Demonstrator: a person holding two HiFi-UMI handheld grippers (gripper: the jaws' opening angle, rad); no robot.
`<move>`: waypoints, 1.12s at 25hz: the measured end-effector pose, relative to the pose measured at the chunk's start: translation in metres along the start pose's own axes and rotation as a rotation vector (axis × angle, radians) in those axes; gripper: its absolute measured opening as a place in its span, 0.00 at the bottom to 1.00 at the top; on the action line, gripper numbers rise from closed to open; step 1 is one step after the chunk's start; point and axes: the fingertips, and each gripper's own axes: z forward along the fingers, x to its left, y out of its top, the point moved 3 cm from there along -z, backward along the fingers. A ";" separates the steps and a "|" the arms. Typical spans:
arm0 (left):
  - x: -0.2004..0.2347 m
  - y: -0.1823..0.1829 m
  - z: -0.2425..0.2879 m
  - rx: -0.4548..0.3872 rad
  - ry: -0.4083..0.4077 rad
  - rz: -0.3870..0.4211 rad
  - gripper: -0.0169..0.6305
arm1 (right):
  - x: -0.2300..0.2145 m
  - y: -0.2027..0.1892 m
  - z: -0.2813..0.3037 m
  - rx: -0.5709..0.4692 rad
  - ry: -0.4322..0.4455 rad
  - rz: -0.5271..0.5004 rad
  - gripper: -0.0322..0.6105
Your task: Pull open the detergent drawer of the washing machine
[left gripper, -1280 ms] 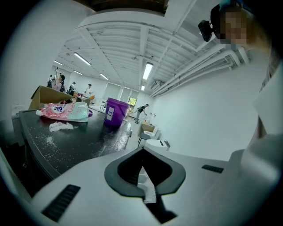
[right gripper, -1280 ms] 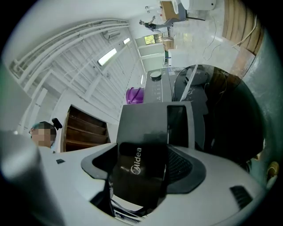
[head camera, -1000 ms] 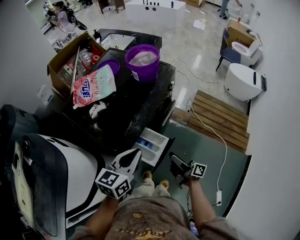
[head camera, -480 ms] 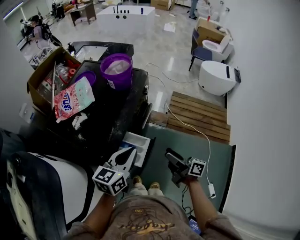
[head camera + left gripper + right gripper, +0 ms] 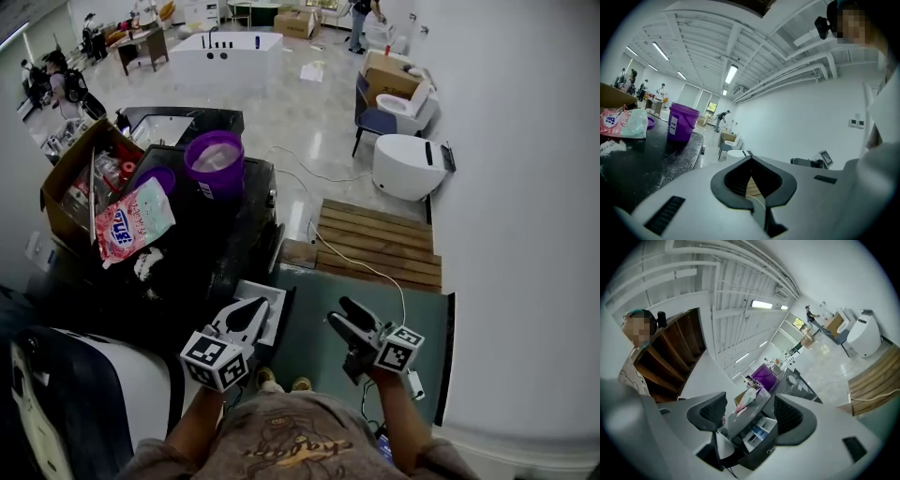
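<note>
Drawer (image 5: 278, 309) sticks out of the black washer (image 5: 220, 246) front, long axis toward the person. Left hand-held gripper (image 5: 259, 306) overlaps it in head view, jaws together, empty. Right hand-held gripper (image 5: 337, 313) is near its right, jaws wide but closing, empty.

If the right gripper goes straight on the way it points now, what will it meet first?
Most likely the open detergent drawer, which lies in line between its jaws, though depth is unclear. The right gripper is closing, with nothing between the jaws.
</note>
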 end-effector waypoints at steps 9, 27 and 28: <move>-0.002 0.009 0.000 -0.030 0.009 0.033 0.06 | 0.039 0.019 -0.018 -0.021 -0.163 -0.414 0.36; 0.010 -0.005 -0.017 -0.111 0.111 0.125 0.06 | 0.032 0.006 -0.030 -0.103 -0.371 -0.592 0.05; 0.012 -0.007 -0.018 -0.111 0.115 0.127 0.06 | 0.029 0.004 -0.030 -0.103 -0.376 -0.591 0.05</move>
